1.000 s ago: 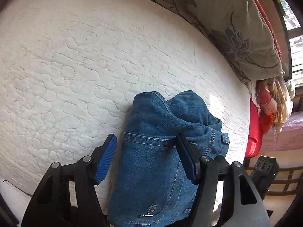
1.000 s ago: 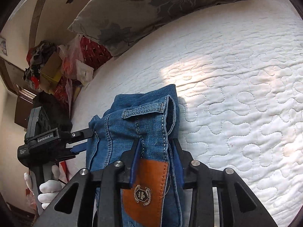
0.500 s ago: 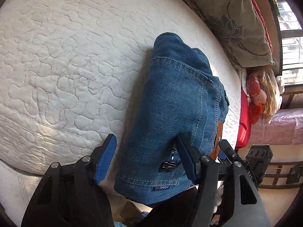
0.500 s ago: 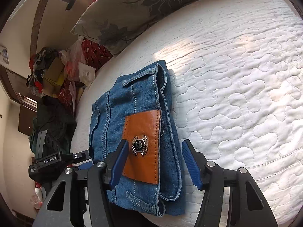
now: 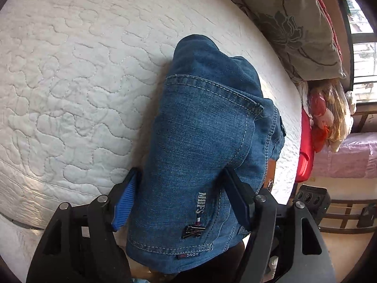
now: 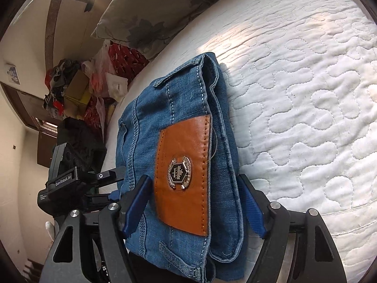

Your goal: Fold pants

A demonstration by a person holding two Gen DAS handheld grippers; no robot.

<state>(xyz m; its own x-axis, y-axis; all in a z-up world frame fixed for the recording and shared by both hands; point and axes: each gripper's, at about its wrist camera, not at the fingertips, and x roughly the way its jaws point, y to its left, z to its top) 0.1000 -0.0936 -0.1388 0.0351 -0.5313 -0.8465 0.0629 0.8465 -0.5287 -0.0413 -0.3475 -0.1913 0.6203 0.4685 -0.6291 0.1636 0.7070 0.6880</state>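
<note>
The blue jeans (image 5: 207,146) lie folded in a compact bundle on the white quilted bed (image 5: 70,75), near its edge. In the right wrist view the jeans (image 6: 186,122) show an orange leather patch (image 6: 186,172) with a metal badge. My left gripper (image 5: 182,201) is open, its blue-padded fingers on either side of the bundle's near end. My right gripper (image 6: 195,205) is open too, its fingers straddling the waistband end. The left gripper (image 6: 70,184) also shows at the left in the right wrist view.
A grey floral pillow (image 5: 294,23) lies at the head of the bed, seen also in the right wrist view (image 6: 165,11). Bags and boxes (image 6: 77,87) are piled beside the bed. A red cloth (image 5: 306,146) and a pink bed (image 5: 348,155) lie past the far edge.
My right gripper has let go of the waistband and opened. The bundle now lies flat on the bed. Both grippers have drawn back a little toward the bed's edge.
</note>
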